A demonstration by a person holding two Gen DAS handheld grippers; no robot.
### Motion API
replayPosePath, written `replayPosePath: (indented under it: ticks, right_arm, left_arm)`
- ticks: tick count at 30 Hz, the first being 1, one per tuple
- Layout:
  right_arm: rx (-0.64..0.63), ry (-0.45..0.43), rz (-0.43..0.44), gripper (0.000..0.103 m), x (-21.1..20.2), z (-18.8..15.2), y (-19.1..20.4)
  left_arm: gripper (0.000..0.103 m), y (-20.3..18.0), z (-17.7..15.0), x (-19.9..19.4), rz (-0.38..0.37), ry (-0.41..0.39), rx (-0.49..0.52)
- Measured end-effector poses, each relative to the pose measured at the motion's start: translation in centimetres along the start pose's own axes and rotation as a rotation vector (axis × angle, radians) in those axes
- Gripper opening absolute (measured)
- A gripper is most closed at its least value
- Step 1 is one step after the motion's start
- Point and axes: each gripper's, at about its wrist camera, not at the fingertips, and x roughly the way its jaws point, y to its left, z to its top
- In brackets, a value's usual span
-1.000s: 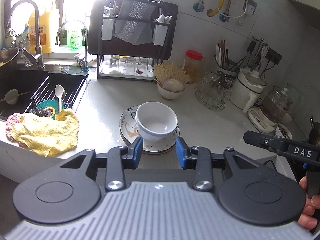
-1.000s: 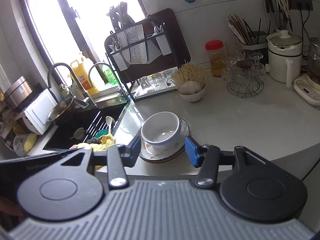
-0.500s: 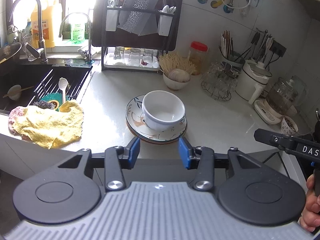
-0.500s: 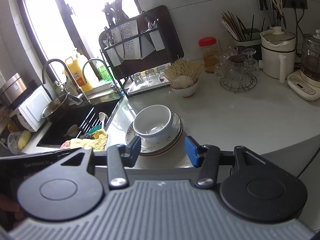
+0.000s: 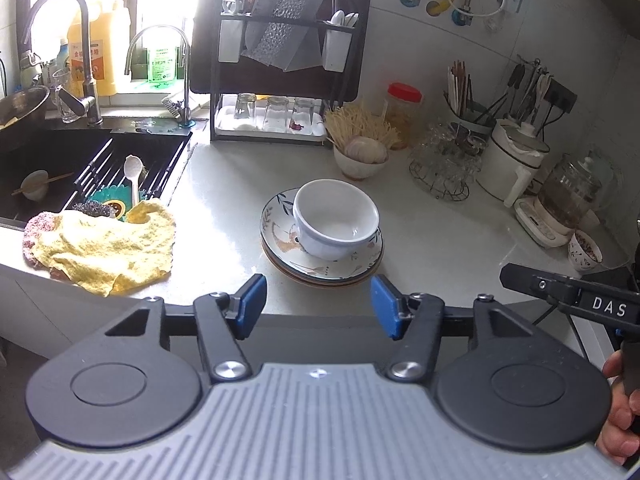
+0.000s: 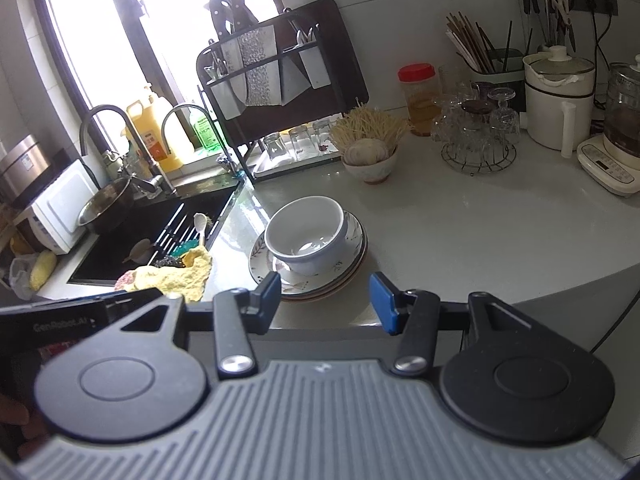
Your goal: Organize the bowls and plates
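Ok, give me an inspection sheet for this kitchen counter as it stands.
Surface: white countertop, glossy, bare in front of the appliances.
Job's things: white bowl upright on stacked patterned plates.
Clutter: yellow cloth at the sink edge; bowl of garlic; glass rack; red-lidded jar.
Grippers: left gripper jaws opening, nothing between them; right gripper open, empty; both short of the plates.
Cables: cords from the wall socket.
Surroundings: sink, dish rack, window.
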Motion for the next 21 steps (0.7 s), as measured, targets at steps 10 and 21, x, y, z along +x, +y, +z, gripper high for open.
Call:
replayPosePath:
  ticks: [10, 21]
  right_arm:
    - [-0.033, -0.017, -0.028, 0.067, -0.8, -0.6, -0.4]
    - [-0.065, -0.060, -0.009, 0.093, -1.2, 0.2, 0.6]
  left_arm:
    - [0.079, -0.7, -1.1, 0.0, 0.024, 0.015, 0.021]
    - [0.098, -0.2, -0.7, -1.7, 0.086, -0.010, 0.016]
